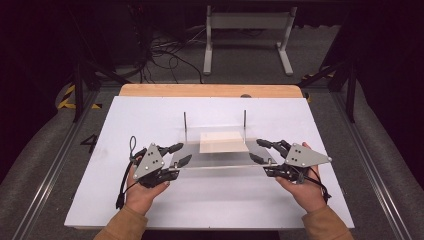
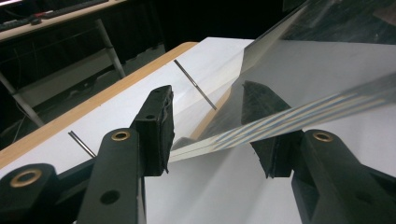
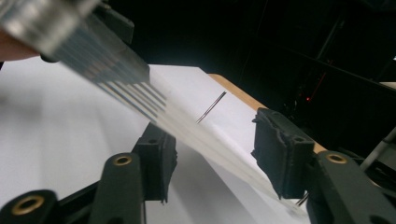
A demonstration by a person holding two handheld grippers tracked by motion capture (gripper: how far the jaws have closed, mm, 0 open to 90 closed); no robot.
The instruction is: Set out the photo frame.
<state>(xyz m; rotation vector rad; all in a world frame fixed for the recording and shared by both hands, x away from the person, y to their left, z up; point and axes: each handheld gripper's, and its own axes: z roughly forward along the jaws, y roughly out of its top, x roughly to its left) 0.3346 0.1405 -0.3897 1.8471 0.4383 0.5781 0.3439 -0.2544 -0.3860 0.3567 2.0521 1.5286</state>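
Here, a clear acrylic sheet (image 1: 220, 155), thin and rectangular, held up level over the middle of the white table board (image 1: 150, 115), one end at each gripper. Left gripper (image 1: 181, 154) clamped on the sheet's left edge, with that edge running across between both black pads in the left gripper view (image 2: 243, 133). Right gripper (image 1: 261, 151) at the sheet's right edge, jaws partly apart around it (image 3: 112, 65); cannot tell whether the pads press on it. Under the sheet, lying flat, a pale wooden rectangular block (image 1: 223, 142). Standing upright just beyond, two thin metal pins (image 1: 185, 126), one at each rear side of the block, close against the sheet's far edge. Farther back, a bare wooden table edge (image 1: 210, 90) and a white metal stand (image 1: 247, 35) on the grey floor.
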